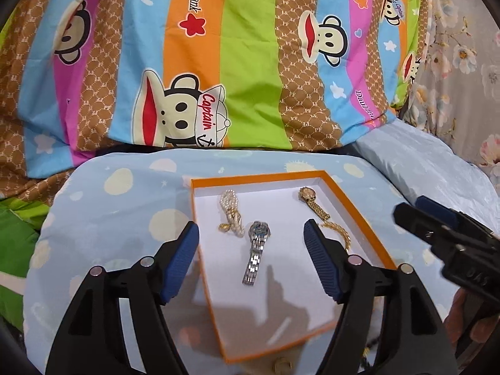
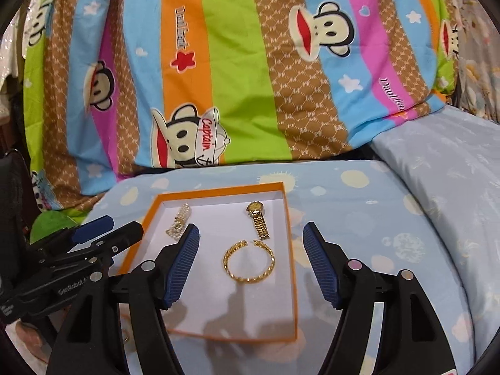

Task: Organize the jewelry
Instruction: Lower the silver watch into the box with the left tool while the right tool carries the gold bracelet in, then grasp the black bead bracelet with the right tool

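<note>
**Reader:** Jewelry first, please: where does it sit, and why there?

**Describer:** Four pieces lie inside a shallow orange box lid (image 1: 356, 215) with a white floor, which rests on a pale blue cushion (image 1: 103, 218) printed with cream clouds. The low rim likely keeps small pieces from sliding into the soft bedding. A silver watch (image 1: 257, 251) lies near the middle, its linked metal band stretched straight. A pearl bracelet (image 1: 230, 207) is bunched in the far left part. A gold watch (image 2: 258, 220) lies at the far right, band straight. Just nearer is a gold bangle (image 2: 249, 261), an open ring of twisted links. The pieces lie apart from one another, apparently so each can be picked singly.

**Reader:** And the two tools?

**Describer:** The left gripper (image 1: 251, 261) hovers over the silver watch, jaws spread wide, holding nothing. The right gripper (image 2: 251, 262) hovers over the bangle, equally wide and empty. Their pads are ribbed blue rubber on black plastic arms, seemingly for holding slippery metal.

**Reader:** Anything behind?

**Describer:** A striped cartoon-monkey quilt (image 1: 218, 62), soft and rumpled.
</note>
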Tool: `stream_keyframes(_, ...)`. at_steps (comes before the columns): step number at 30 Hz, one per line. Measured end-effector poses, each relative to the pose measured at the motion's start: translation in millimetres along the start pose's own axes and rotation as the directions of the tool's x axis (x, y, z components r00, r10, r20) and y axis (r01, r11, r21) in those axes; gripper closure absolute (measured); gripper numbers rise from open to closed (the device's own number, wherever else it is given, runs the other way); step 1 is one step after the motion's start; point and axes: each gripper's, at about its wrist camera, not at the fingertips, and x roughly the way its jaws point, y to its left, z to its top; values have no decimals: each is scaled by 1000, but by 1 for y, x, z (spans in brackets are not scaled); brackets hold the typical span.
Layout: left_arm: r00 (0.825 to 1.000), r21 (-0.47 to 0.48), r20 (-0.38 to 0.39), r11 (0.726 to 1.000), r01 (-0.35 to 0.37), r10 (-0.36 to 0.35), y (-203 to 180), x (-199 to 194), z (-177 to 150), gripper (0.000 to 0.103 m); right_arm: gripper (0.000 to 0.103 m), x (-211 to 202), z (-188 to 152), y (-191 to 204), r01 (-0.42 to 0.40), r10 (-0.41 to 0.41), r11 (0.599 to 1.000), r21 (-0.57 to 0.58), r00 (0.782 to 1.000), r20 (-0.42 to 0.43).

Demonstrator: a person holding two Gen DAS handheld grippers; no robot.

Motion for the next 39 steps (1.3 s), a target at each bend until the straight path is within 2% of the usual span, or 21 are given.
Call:
stream_keyframes(2, 1000, 1, 5, 1000, 3, -3, 3, -19, -9, 31, 33, -18, -12, -4, 4, -4, 1000, 4, 1000, 9)
stream_keyframes(7, 1000, -5, -16, 1000, -14, 14, 17, -56, -49, 24, 32, -54, -66, -20, 12, -12, 999, 42, 1000, -11)
stream_keyframes(12, 996, -39, -91, 999, -13, 9, 28, -68, -97, 24, 32, -63, -107, -31, 20, -13, 993, 112, 998, -60)
stream_keyframes(16, 990, -42, -133, 999, 33, -38, 23, -78, -121, 24, 32, -62, -118, -26, 57, -50, 995, 82, 995, -84)
stream_keyframes(18, 990, -17, -136, 999, 43, -45, 17, -82, -126, 24, 32, -60, -119, -24, 54, -48, 996, 72, 995, -87)
stream_keyframes(23, 992, 89, -125, 996, 3, 8, -2, -84, -133, 24, 32, -57, -121, -21, 43, -37, 998, 54, 993, -111)
stream_keyframes(27, 992, 129, -125, 992, -14, 30, -8, -82, -134, 24, 32, -52, -124, -10, 27, -25, 1000, 11, 989, -146)
stream_keyframes(31, 989, 120, -143, 992, -24, 41, -5, -79, -133, 24, 32, -47, -125, 1, 21, -25, 1000, -23, 985, -173)
stream_keyframes(36, 985, 50, -168, 998, -24, 32, 10, -75, -131, 24, 32, -48, -126, 11, -5, -4, 999, -54, 985, -173)
stream_keyframes(38, 985, 39, -170, 999, -18, 24, 12, -76, -131, 24, 37, -49, -126, 16, -21, 8, 997, -77, 986, -167)
stream_keyframes(39, 985, 42, -168, 999, -18, 25, 12, -76, -131, 24, 44, -48, -126, 20, -29, 13, 995, -92, 985, -172)
